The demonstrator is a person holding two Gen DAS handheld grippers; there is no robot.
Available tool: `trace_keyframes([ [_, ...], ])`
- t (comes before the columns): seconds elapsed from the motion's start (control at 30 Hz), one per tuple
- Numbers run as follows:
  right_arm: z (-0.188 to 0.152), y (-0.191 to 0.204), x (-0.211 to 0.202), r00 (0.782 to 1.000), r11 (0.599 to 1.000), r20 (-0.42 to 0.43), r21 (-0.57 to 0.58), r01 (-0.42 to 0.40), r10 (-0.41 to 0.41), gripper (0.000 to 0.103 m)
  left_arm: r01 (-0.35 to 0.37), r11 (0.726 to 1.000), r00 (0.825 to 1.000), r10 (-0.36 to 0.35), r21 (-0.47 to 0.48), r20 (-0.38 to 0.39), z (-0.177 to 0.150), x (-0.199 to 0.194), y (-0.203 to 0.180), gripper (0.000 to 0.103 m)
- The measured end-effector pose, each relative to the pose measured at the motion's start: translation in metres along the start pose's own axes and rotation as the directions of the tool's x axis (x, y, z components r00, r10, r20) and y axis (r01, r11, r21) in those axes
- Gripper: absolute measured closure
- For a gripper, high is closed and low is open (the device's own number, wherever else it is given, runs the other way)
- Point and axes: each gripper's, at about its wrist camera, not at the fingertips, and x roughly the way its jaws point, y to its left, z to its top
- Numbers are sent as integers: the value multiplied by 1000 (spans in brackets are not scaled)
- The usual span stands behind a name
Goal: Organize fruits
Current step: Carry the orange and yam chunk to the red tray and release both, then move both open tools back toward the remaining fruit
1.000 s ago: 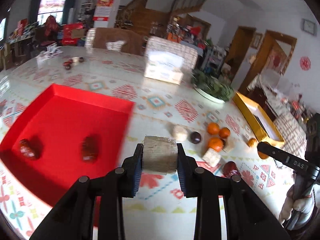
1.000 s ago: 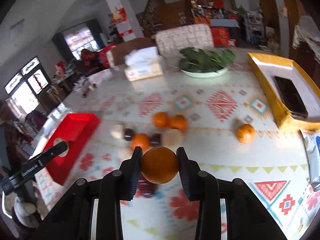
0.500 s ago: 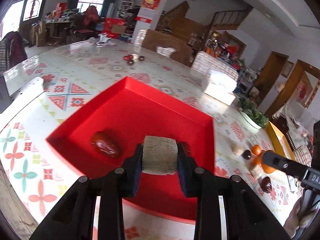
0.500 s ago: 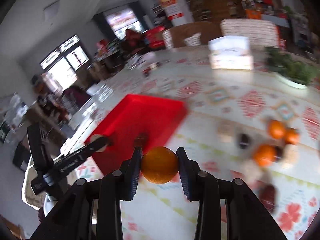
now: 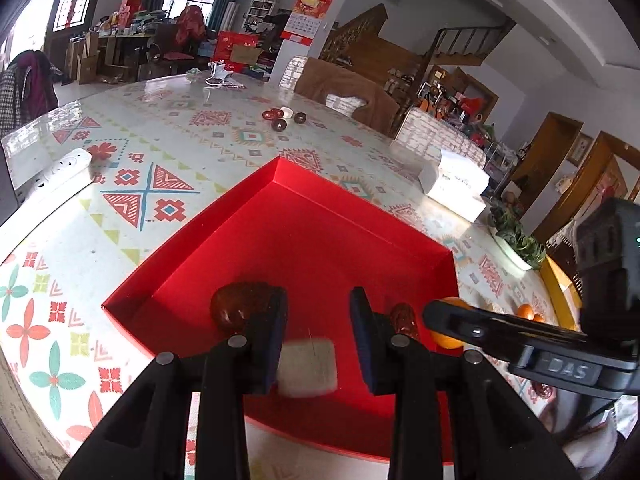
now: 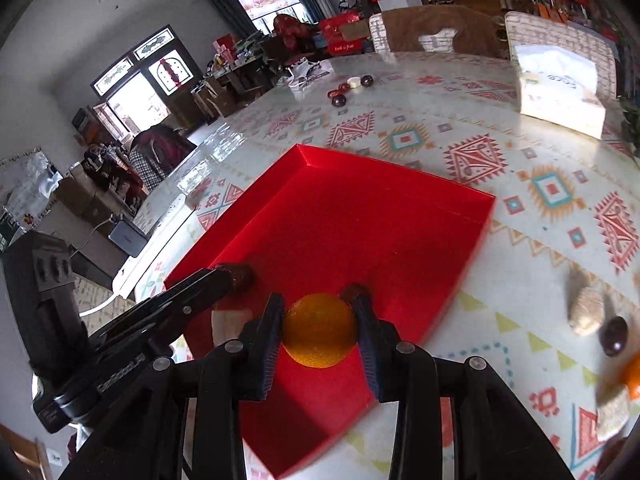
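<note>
A red tray (image 5: 320,220) lies on the patterned table. My left gripper (image 5: 318,316) hangs over its near part with its jaws opening. A beige block (image 5: 308,366) has slipped below the pads and looks blurred, free of them. Two dark red dates (image 5: 236,308) (image 5: 404,318) rest in the tray. My right gripper (image 6: 320,320) is shut on an orange (image 6: 320,330) above the tray (image 6: 360,220), just right of the left gripper (image 6: 200,284). In the left wrist view the orange (image 5: 448,340) shows behind a right finger (image 5: 480,330).
Loose fruits lie right of the tray: a beige piece (image 6: 586,312), a dark date (image 6: 614,334), a pale block (image 6: 612,412). A tissue box (image 6: 560,96) and a small fruit cluster (image 6: 350,88) sit farther back. A white power strip (image 5: 52,176) lies left.
Both grippers swung left from the loose fruits to above the red tray. The left jaws have parted and the beige block has dropped out. The right still grips the orange.
</note>
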Motion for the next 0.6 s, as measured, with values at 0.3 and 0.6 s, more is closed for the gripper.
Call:
trace_keyframes([
  [0.3, 10, -4, 4, 999, 999, 47, 39, -25, 23, 37, 31, 999, 999, -30, -32, 42, 5, -16, 5, 49],
  [0.6, 4, -19, -33, 992, 995, 128, 98, -19, 6, 35, 55, 998, 997, -54, -18, 62, 6, -27, -8, 42],
])
